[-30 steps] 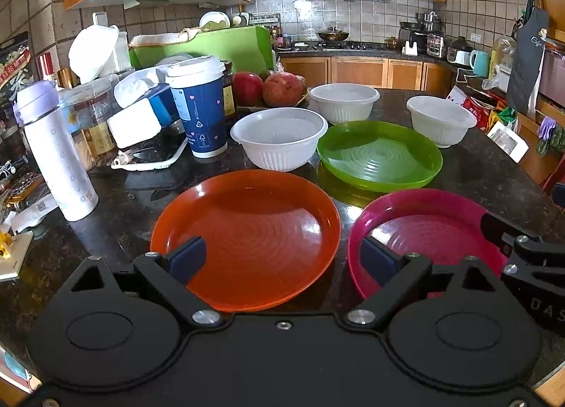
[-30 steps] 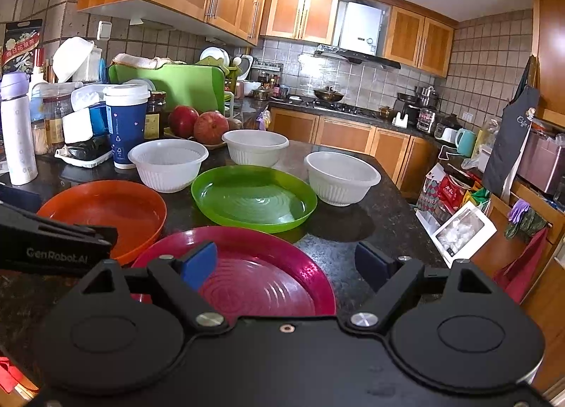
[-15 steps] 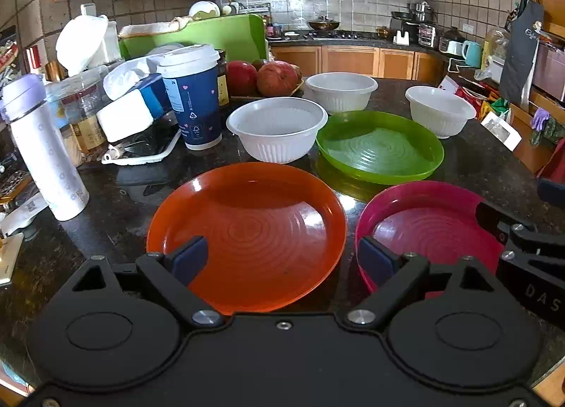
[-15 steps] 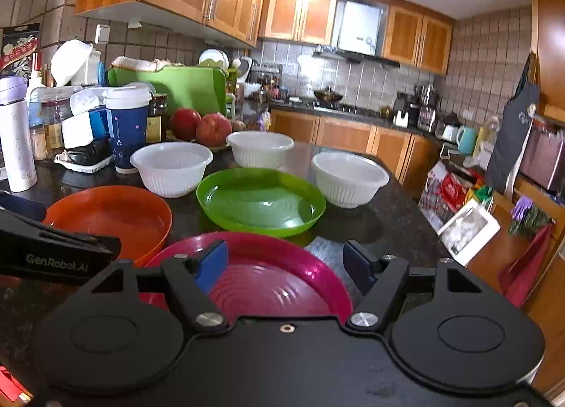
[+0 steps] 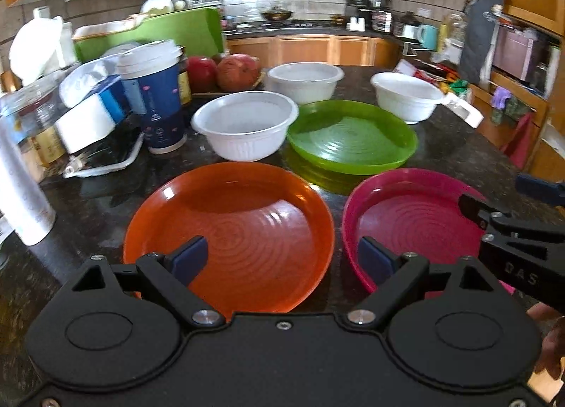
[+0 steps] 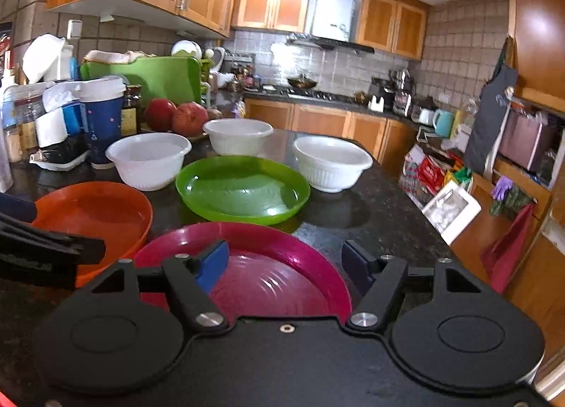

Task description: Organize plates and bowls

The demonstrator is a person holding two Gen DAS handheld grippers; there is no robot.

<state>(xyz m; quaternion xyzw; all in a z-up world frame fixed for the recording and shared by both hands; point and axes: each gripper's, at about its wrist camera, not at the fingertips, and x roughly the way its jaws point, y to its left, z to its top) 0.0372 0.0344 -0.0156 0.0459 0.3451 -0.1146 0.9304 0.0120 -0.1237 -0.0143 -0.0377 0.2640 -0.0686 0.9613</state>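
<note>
Counter point(image 5: 441, 145): orange plate point(image 5: 229, 226), pink plate point(image 6: 261, 265), green plate point(image 5: 351, 135), three white bowls point(image 5: 245, 128). Left gripper point(image 5: 282, 260) spread over orange plate's near rim; right gripper point(image 6: 286, 265) spread over the pink. Both near rims were hidden by gripper bodies.

Orange plate point(image 5: 229, 226) beside pink plate point(image 5: 413, 219), green plate point(image 5: 353, 135) behind, three white bowls point(image 5: 245, 129) upright around it

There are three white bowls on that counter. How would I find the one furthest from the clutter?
Start at the green plate in the middle of the dark counter. The white bowl you want sits just beyond its right edge, nearest the counter's open side. Unlike the other two bowls, it stands away from the fruit and the cup.
</note>
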